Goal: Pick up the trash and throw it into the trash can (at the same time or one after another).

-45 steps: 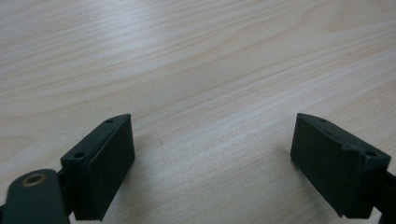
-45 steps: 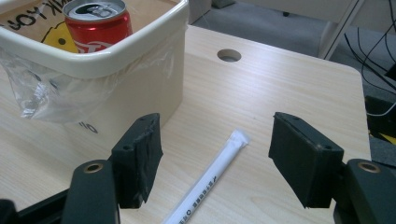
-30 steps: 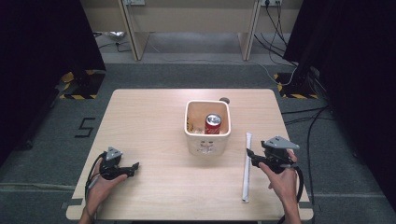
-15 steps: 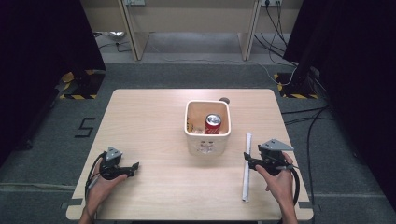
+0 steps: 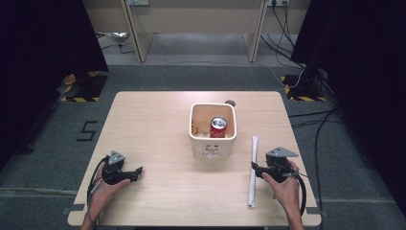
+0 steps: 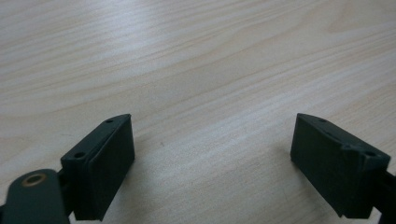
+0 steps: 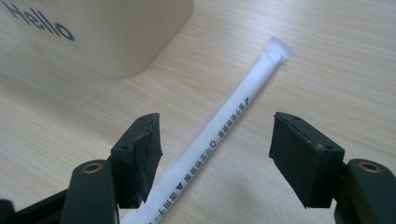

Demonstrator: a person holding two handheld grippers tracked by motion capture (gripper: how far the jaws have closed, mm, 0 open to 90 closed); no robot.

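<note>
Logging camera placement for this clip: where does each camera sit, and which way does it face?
High view: above the person's side, facing forward and down on the table; forearms, left tongs, right tongs.
Left gripper view: on the left tongs, facing bare wood; open jaws.
Right gripper view: on the right tongs, facing the wrapped straw; open jaws.
Shared: straw and cream bin.

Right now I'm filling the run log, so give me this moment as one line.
right gripper: open, straddling wrapped straw | left gripper: open over bare table | bin: holds red can
</note>
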